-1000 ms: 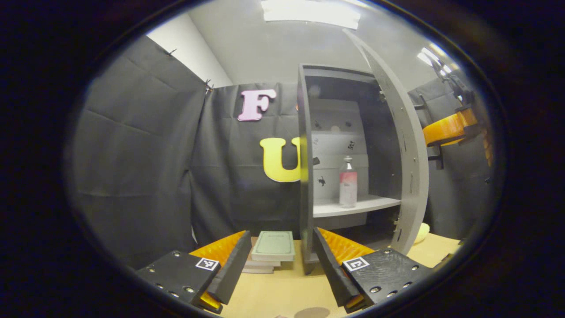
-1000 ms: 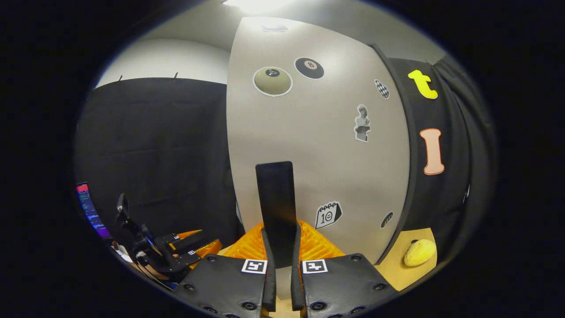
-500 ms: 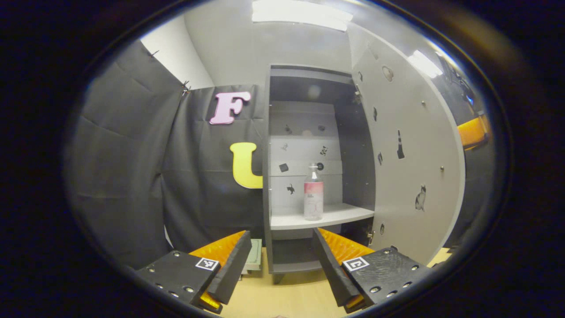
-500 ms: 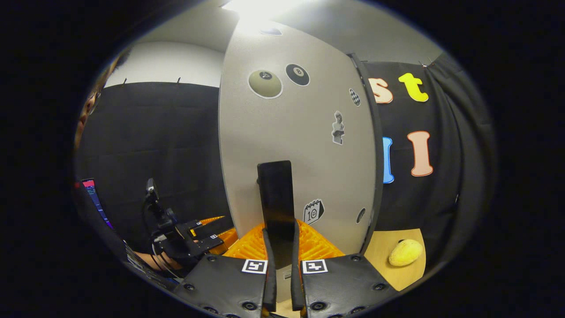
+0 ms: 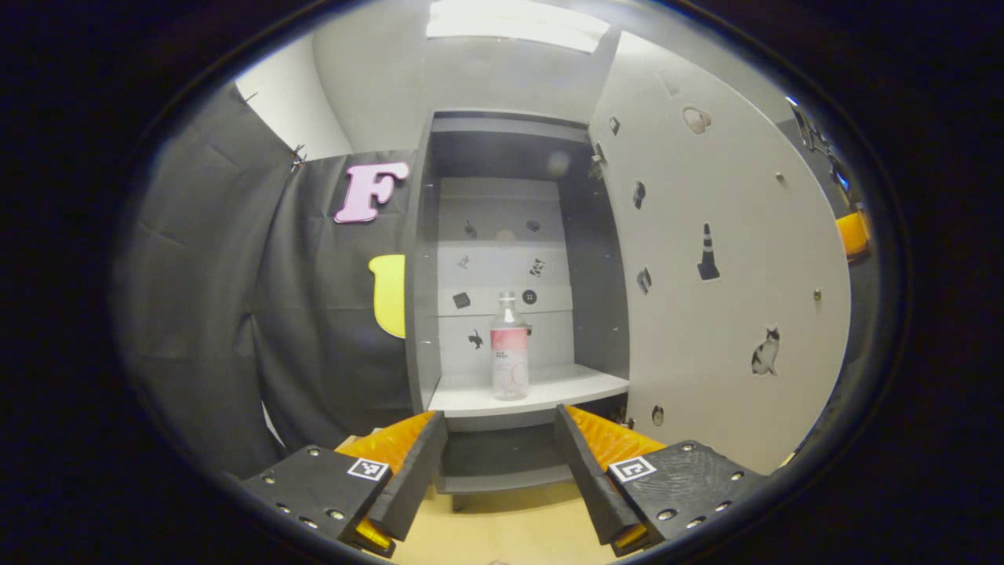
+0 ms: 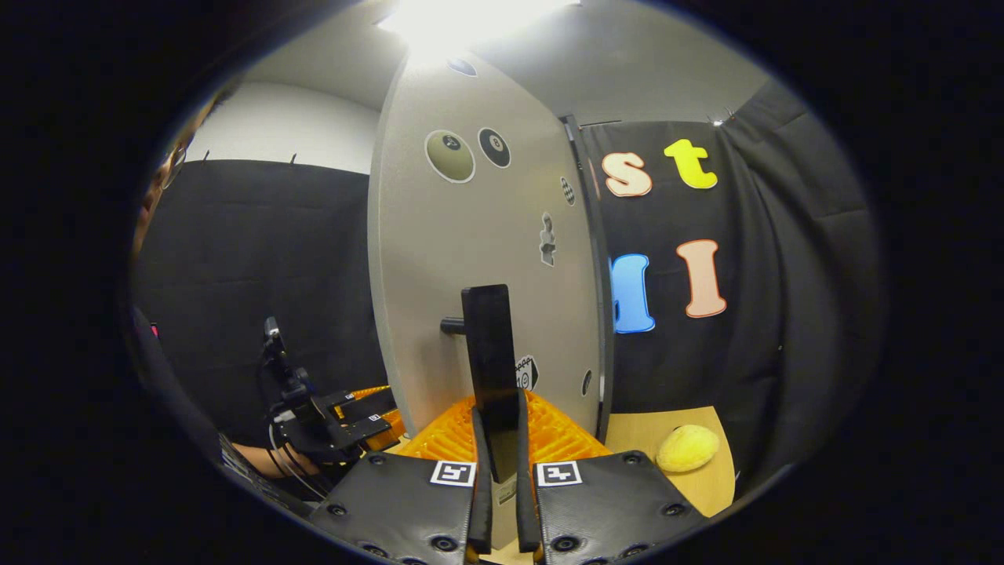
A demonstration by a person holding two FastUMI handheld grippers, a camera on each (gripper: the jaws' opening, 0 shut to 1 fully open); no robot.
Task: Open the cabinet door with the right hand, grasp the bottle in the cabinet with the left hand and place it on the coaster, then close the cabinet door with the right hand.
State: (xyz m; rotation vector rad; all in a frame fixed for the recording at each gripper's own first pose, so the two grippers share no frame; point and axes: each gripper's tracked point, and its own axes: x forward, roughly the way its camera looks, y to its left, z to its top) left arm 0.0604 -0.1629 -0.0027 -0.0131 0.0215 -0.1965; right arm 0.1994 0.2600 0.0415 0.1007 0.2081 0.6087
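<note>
Cabinet door (image 5: 722, 267) swung wider — right hand-held gripper (image 6: 499, 502) clamps its handle (image 6: 490, 361); left (image 5: 498, 479) gapes, empty.

L gripper (image 5: 496, 463) jaws wide apart, level, R gripper (image 6: 499, 479) clamped on door handle (image 6: 491, 357)

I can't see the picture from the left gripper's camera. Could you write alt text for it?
An open grey cabinet faces the camera, with a clear bottle bearing a pink label standing upright on its shelf. The cabinet door, dotted with small stickers, stands swung open to the right. At the bottom, the left gripper has its two fingers spread wide, holding nothing, above a tan tabletop.
</note>
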